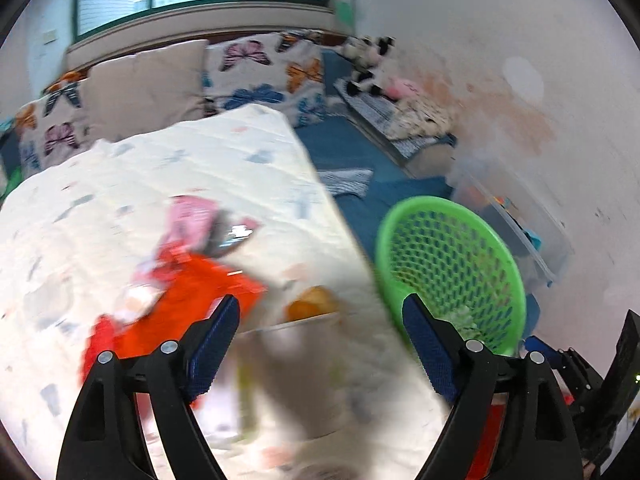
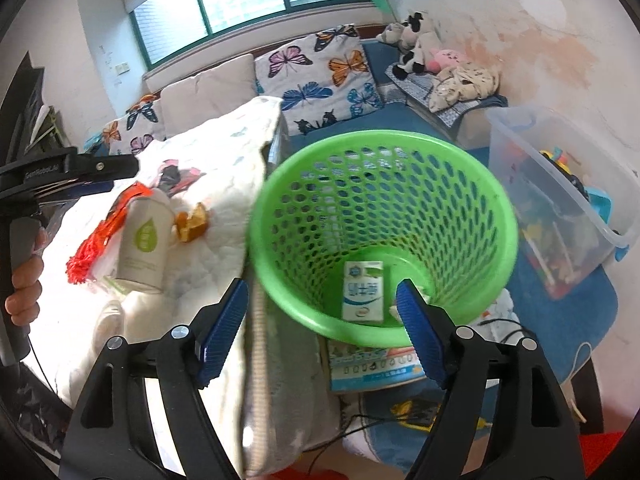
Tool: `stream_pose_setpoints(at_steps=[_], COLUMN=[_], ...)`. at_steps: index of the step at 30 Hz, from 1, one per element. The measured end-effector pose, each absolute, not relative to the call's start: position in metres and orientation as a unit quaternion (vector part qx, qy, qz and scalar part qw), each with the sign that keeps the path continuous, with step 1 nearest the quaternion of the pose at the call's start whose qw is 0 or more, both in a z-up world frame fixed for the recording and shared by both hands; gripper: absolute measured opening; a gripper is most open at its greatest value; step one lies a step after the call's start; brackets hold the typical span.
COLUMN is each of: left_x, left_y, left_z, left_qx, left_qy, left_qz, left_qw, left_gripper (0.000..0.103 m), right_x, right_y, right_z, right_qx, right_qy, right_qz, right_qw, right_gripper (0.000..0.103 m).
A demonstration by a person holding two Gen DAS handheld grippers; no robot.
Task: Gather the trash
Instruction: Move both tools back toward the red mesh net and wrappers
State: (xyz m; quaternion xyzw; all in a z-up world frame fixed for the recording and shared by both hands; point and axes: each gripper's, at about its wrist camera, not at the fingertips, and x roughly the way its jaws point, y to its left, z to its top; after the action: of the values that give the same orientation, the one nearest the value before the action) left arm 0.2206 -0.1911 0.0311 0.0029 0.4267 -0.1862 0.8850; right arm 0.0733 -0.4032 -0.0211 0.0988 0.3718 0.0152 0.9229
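A green mesh basket (image 2: 472, 216) stands on the floor beside a bed with a white quilt (image 2: 224, 168). A white milk carton (image 2: 362, 292) lies in its bottom. On the quilt lie a tipped paper cup (image 2: 146, 240), a red-orange net bag (image 2: 96, 240), orange peel (image 2: 192, 222) and a pink wrapper (image 1: 192, 216). My right gripper (image 2: 322, 286) hangs open over the basket's near rim, holding nothing. My left gripper (image 1: 320, 304) is open above the blurred paper cup (image 1: 288, 360), with the net bag (image 1: 180, 312) to its left and the basket (image 1: 448, 264) to its right.
A clear plastic bin (image 2: 560, 200) of toys stands right of the basket. A book (image 2: 372, 364) lies under the basket on a blue mat, with cables beside it. Butterfly pillows (image 2: 320, 72) and plush toys (image 2: 416, 48) line the far side. A hand (image 2: 24, 280) holds the left gripper.
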Motion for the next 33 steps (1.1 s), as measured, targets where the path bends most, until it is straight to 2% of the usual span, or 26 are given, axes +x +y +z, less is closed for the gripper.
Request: stream_pose_setpoints(at_steps=[16,33], left_x=[0.209,0.216], left_y=[-0.055,-0.009], left_z=[0.023,-0.029], left_qx=[-0.038,-0.052], left_qy=[0.417,0.455], left_qz=[-0.091,-0.075], left_qw=[0.903,0.886], left_gripper=[0.081,0.081], right_x=[0.092,0.109], right_y=[-0.329,-0.276], right_z=[-0.003,0.002], right_qx=[0.071,0.040], right_qy=[0.364,0.372], right_qz=[0.062,0.101], right_qw=[0.927,0.922], right_gripper=[0.079,0.080])
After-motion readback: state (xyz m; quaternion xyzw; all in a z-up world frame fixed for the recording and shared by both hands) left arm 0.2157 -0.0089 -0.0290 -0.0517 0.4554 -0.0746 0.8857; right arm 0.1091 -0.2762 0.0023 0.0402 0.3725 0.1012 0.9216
